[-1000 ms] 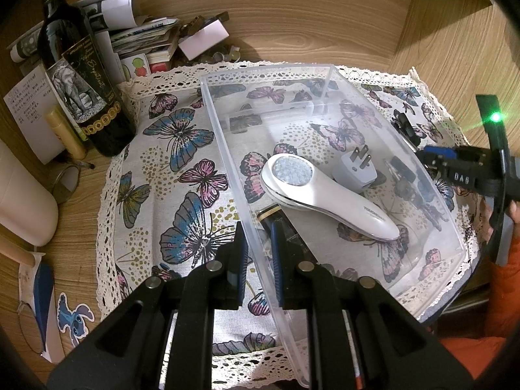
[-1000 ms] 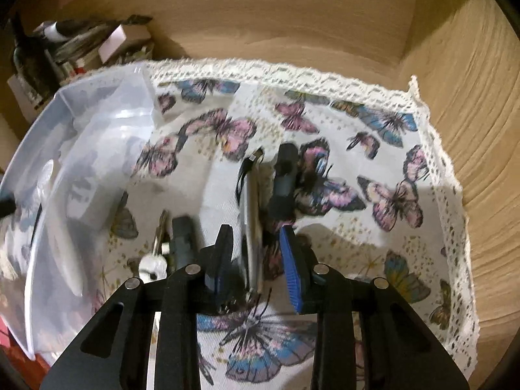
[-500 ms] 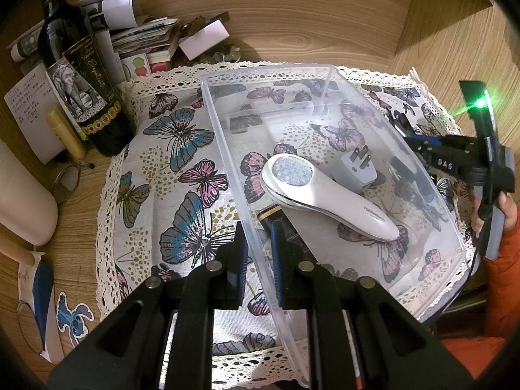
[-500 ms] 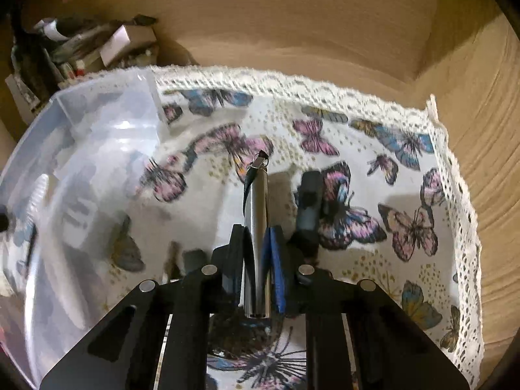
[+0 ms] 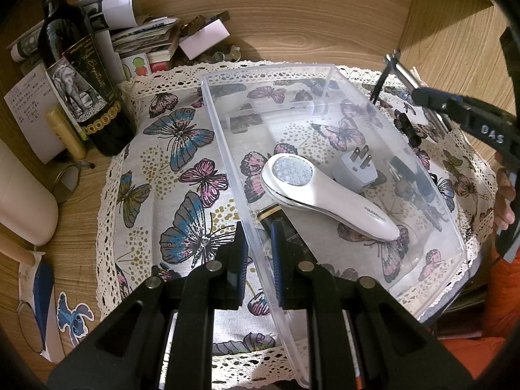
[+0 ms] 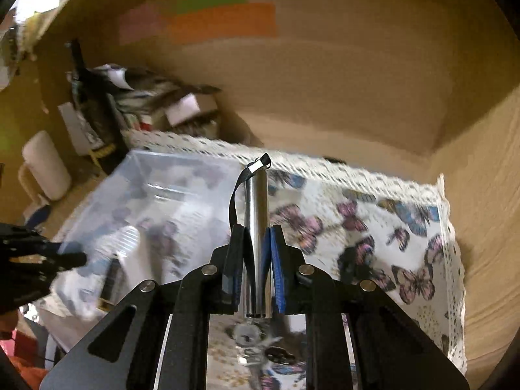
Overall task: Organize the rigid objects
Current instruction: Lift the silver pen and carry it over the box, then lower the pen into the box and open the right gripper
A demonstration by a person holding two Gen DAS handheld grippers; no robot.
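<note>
While the butterfly cloth [image 5: 182, 175] covers most of the wooden desk [image 5: 81, 237], the clear plastic bin [image 5: 227, 149] sits on its right half, long side running front to back. Left gripper [image 5: 258, 253] is clamped onto the bin's near-left wall, one pad inside, one outside, closed tight on the plastic. Inside the bin: white handheld device [image 5: 328, 198] lies diagonally across the middle, grey plug adapter [image 5: 356, 170] just beside it toward the right wall, a dark gold-ringed cylinder [image 5: 271, 216] at the near-left wall next to the inner pad. Wine bottle [image 5: 84, 91] stands off the cloth's back-left corner. Right gripper [image 6: 256, 256] is pinched fully on a metal cylinder [image 6: 256, 221] with a black strap, held clear of the cloth, beside the bin's back-right corner. Right view is blurred.
</note>
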